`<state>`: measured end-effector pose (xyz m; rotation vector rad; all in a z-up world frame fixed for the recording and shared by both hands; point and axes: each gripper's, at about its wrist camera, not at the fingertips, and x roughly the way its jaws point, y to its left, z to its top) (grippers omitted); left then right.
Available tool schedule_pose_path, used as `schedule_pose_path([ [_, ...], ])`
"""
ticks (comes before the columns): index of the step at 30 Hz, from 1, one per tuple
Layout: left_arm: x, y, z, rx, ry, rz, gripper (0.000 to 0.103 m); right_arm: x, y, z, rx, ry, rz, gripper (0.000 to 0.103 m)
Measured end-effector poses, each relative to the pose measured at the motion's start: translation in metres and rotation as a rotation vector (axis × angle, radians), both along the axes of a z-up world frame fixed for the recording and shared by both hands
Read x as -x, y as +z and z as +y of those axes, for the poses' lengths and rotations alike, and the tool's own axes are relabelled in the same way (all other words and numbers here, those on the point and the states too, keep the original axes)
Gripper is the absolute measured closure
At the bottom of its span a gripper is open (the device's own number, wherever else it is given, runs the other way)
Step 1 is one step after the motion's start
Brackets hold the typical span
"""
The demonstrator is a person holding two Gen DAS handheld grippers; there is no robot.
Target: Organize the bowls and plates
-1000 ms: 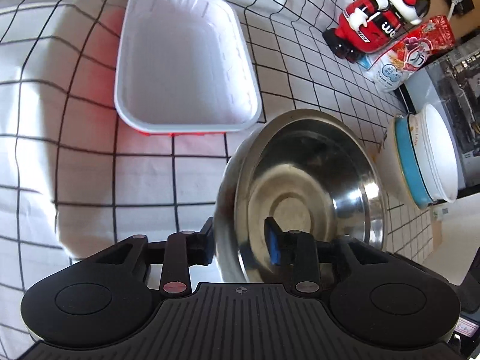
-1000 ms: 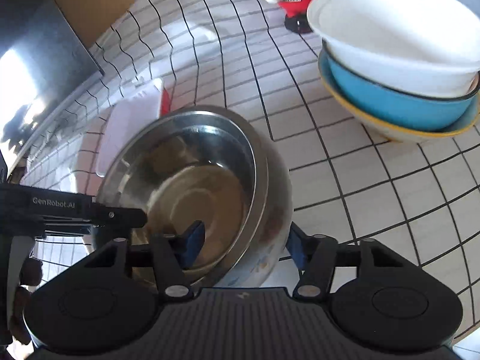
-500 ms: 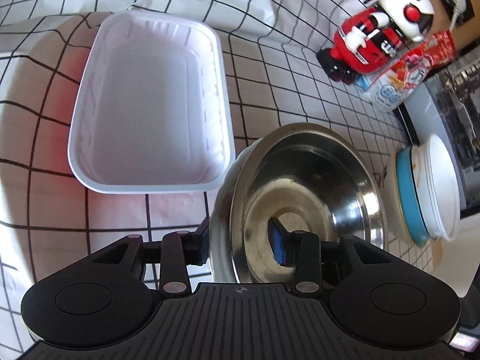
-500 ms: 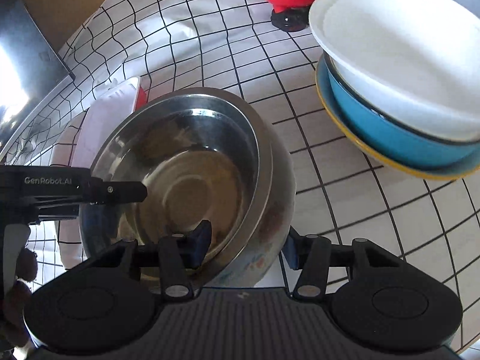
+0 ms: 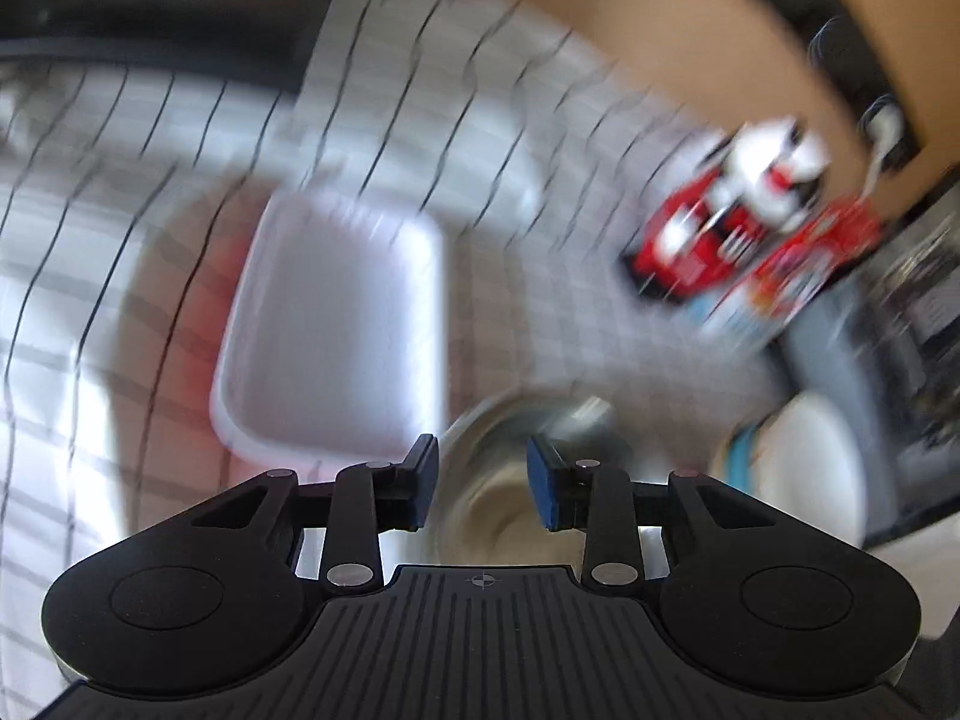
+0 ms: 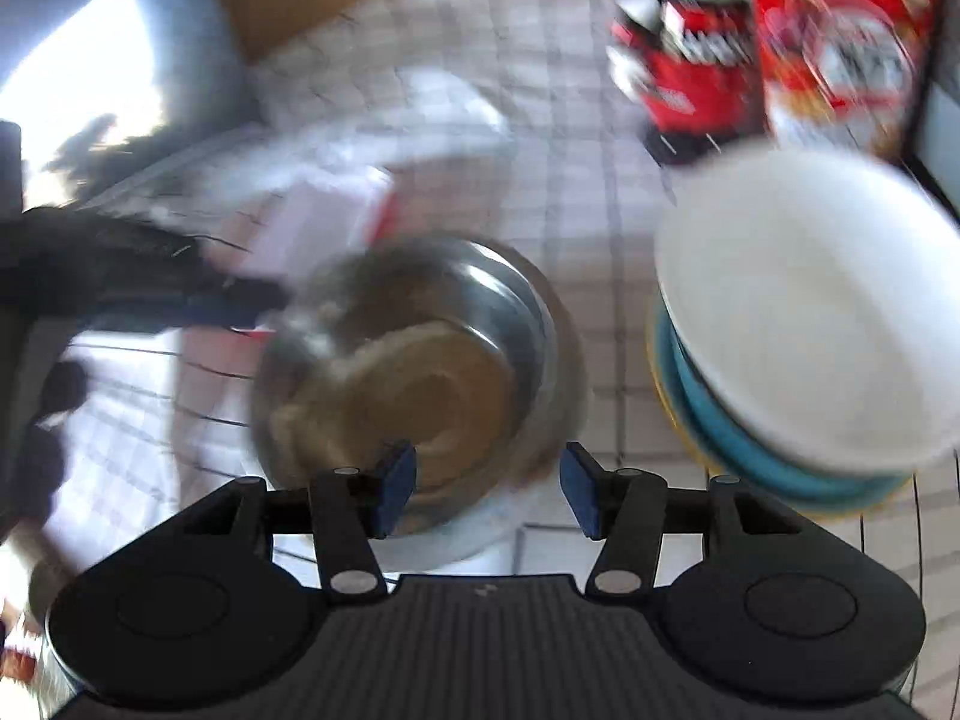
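Checkered cloth covers the surface (image 6: 600, 276). Both views are motion-blurred. The steel bowl (image 6: 420, 372) sits on the cloth between the white tray (image 5: 336, 330) and the stacked bowls (image 6: 804, 324). Left gripper (image 5: 480, 486) and right gripper (image 6: 486, 489) both have fingers apart, gripping nothing. Risk: a fast sweep near the bowl's rim could knock it or tip the stack. The bowl appears shiny, shallow and empty.
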<state>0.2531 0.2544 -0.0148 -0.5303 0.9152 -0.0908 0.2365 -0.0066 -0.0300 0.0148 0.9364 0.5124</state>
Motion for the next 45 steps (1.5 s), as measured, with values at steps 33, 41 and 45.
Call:
schedule_pose_path([
  [33,-0.045,0.025,-0.213,-0.171,-0.052,0.044,0.083,-0.088,0.015,-0.187,0.069,-0.085,-0.174,0.03],
  [41,-0.068,-0.008,-0.222,-0.162,-0.102,0.221,0.075,-0.1,-0.018,-0.19,0.065,-0.077,-0.005,0.043],
  [45,-0.074,-0.009,-0.23,-0.211,-0.119,0.232,0.073,-0.105,-0.027,-0.197,0.004,-0.102,0.075,0.043],
])
